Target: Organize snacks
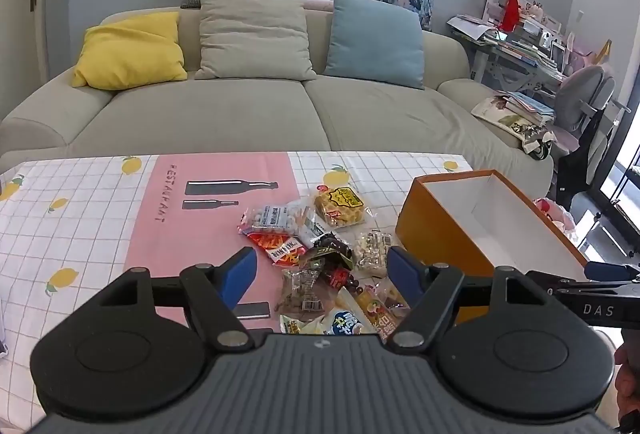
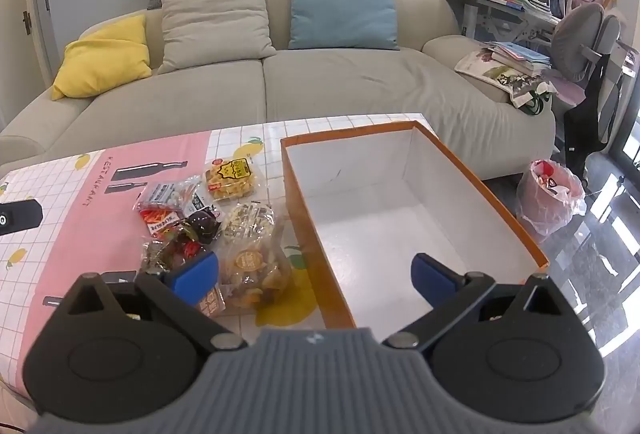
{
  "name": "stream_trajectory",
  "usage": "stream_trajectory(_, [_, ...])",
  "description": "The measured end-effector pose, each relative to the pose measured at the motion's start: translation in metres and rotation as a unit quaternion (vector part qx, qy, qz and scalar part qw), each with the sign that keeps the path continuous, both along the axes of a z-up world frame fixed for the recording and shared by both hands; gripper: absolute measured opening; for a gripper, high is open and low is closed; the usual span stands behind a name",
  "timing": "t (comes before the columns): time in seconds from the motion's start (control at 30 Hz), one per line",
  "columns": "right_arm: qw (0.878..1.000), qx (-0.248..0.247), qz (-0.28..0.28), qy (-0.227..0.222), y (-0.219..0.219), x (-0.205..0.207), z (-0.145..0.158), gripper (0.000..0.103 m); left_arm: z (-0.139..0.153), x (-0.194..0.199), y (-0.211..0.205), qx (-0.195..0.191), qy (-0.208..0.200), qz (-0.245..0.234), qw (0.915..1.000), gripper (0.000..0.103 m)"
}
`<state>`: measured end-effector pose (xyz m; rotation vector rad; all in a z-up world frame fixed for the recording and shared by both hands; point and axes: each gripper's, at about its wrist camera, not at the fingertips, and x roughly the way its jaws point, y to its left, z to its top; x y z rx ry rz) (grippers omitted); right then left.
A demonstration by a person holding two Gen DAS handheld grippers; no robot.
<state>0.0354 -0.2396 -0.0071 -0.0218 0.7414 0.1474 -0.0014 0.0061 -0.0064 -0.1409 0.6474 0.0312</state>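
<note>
A pile of snack packets (image 1: pixel 320 254) lies on the tablecloth, also in the right wrist view (image 2: pixel 208 230). It holds a yellow waffle pack (image 1: pixel 338 207), a red-and-white pack (image 1: pixel 276 246), a dark pack (image 1: pixel 330 254) and a clear bag of biscuits (image 2: pixel 252 262). An orange box (image 2: pixel 516 226) with a white inside stands open and empty right of the pile, also in the left view (image 1: pixel 432 234). My left gripper (image 1: pixel 322 276) is open just above the pile's near side. My right gripper (image 2: pixel 316 274) is open over the box's near left wall.
The table has a lemon-check cloth with a pink panel (image 1: pixel 224 173). A beige sofa (image 1: pixel 240 113) with cushions stands behind it. A bin with a pink bag (image 2: pixel 550 193) is on the floor at the right. A cluttered desk and chair (image 2: pixel 580 29) stand at far right.
</note>
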Motion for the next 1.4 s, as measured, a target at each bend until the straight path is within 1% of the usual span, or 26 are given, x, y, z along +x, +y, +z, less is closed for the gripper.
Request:
stream_trajectory(0.43, [1.0, -0.002, -0.001, 0.006, 0.0017, 0.0006, -0.0017, 0.1, -0.0019, 0.0025, 0.0005, -0.01, 0.012, -0.003, 0.9999, 0.087])
stream_trajectory(0.87, [1.0, -0.001, -0.001, 0.009, 0.0014, 0.0022, -0.0023, 0.1, -0.0043, 0.0044, -0.0021, -0.009, 0.02, -0.006, 0.9997, 0.087])
stream_trajectory(1.4, [1.0, -0.003, 0.0, 0.01, 0.0021, 0.0023, -0.0043, 0.1, -0.0085, 0.0023, -0.0028, -0.009, 0.02, -0.006, 0.9997, 0.087])
